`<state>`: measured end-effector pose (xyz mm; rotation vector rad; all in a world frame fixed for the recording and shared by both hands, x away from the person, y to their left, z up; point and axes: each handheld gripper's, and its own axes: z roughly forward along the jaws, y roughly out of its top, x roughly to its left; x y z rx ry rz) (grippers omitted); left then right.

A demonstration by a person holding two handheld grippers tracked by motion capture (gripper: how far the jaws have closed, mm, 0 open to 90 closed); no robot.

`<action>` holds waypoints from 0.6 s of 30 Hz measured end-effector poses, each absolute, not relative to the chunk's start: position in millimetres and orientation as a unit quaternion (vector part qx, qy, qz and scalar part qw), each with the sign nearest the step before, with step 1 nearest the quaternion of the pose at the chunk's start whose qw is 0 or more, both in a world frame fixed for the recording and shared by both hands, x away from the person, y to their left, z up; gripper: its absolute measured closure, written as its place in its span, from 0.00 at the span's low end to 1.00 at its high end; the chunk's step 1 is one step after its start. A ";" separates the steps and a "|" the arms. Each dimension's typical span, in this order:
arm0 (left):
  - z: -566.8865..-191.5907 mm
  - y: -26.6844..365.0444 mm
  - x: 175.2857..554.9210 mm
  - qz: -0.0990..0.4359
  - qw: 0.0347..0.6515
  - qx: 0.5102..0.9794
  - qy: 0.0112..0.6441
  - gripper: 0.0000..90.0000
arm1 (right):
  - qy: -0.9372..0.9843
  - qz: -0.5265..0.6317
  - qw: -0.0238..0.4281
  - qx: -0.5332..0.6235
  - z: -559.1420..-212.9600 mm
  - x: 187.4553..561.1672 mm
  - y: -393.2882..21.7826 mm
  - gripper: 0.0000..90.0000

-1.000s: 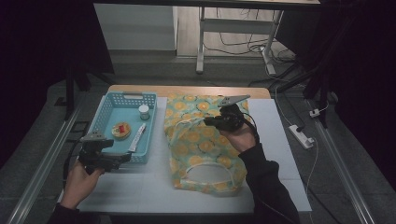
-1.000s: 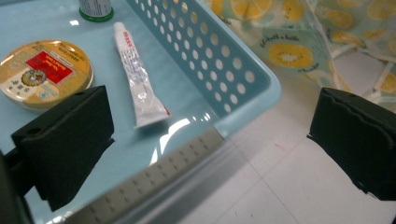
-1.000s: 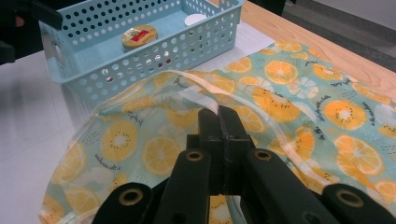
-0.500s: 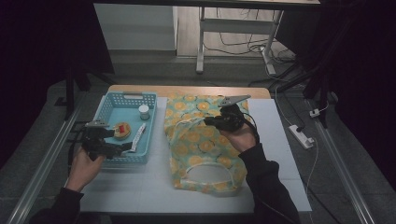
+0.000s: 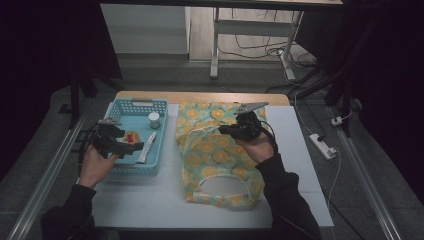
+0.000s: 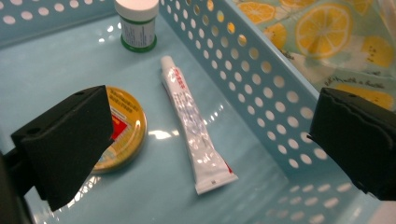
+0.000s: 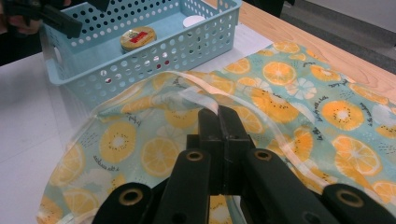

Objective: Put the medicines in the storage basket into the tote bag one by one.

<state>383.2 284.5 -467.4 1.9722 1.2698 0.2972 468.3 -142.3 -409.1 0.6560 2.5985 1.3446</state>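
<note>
White tabletop (image 5: 150, 205) under dim light carries 2 things side by side: a light-blue perforated plastic basket (image 5: 122, 167) on the person's left and a flat lemon-print fabric tote bag (image 5: 215, 150) in the middle.

Start from the left gripper (image 6: 210, 140). Its 2 black jaws stand spread wide and empty, hovering over the basket's interior; in the high view the left gripper (image 5: 117, 142) sits at the basket's near-left part. Directly between the jaws and just beyond them lies the white squeeze tube with red lettering (image 6: 194, 133), flat on the basket floor. Its long axis runs away from the gripper, crimped end nearest, cap end farther off toward the small white-capped green jar (image 6: 137, 23). That axis lies roughly square to the jaw gap, so a straight descent should straddle the tube's narrow width. A round yellow tin with a red label (image 6: 122, 128) sits just beside the tube, partly behind one jaw, and could get nudged.

Farther out, the right gripper (image 7: 219, 114) is pressed together on the bag's pale strap (image 7: 187, 91), well apart from the basket. The left hand is plainly nearer.
</note>
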 end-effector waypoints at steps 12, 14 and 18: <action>-470.4 290.7 411.6 0.112 0.364 0.770 0.512 0.00 | 0.865 0.447 0.071 0.218 -410.4 468.7 -141.4 1.00; -472.7 291.2 416.2 0.115 0.355 0.772 0.514 0.00 | 0.866 0.445 0.071 0.218 -411.1 468.8 -141.0 1.00; -480.1 292.6 425.9 0.120 0.332 0.776 0.523 0.00 | 0.866 0.445 0.071 0.218 -411.2 468.8 -141.0 1.00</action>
